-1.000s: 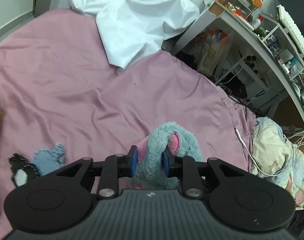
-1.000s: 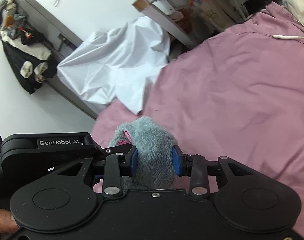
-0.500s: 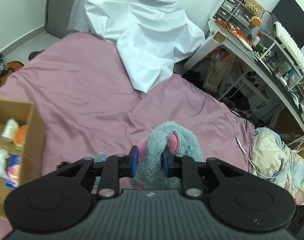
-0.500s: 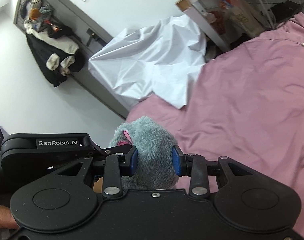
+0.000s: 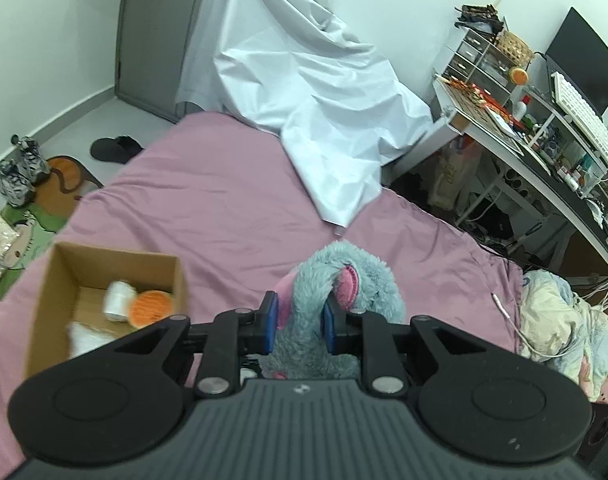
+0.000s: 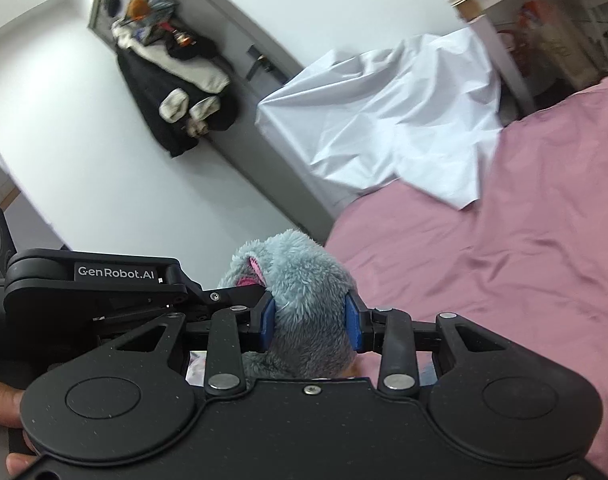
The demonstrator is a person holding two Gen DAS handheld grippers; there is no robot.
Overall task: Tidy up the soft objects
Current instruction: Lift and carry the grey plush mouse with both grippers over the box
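Cardboard open-topped box (image 5: 44,304) sat at left on the mauve bedsheet (image 5: 208,208), holding small items. Right of it, the left gripper (image 5: 298,318) and right gripper (image 6: 310,322) both clenched the fluffy grey-blue plush toy (image 5: 344,280) aloft; carrying it boxward probably needed matched, steady hands.

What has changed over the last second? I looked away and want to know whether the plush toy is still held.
Both grippers have lifted the grey plush toy off the pink bedspread. The cardboard box has come into the left view, and the small toys beside the plush have dropped out of sight. Unchanged: the left gripper and right gripper both still clamp the plush.
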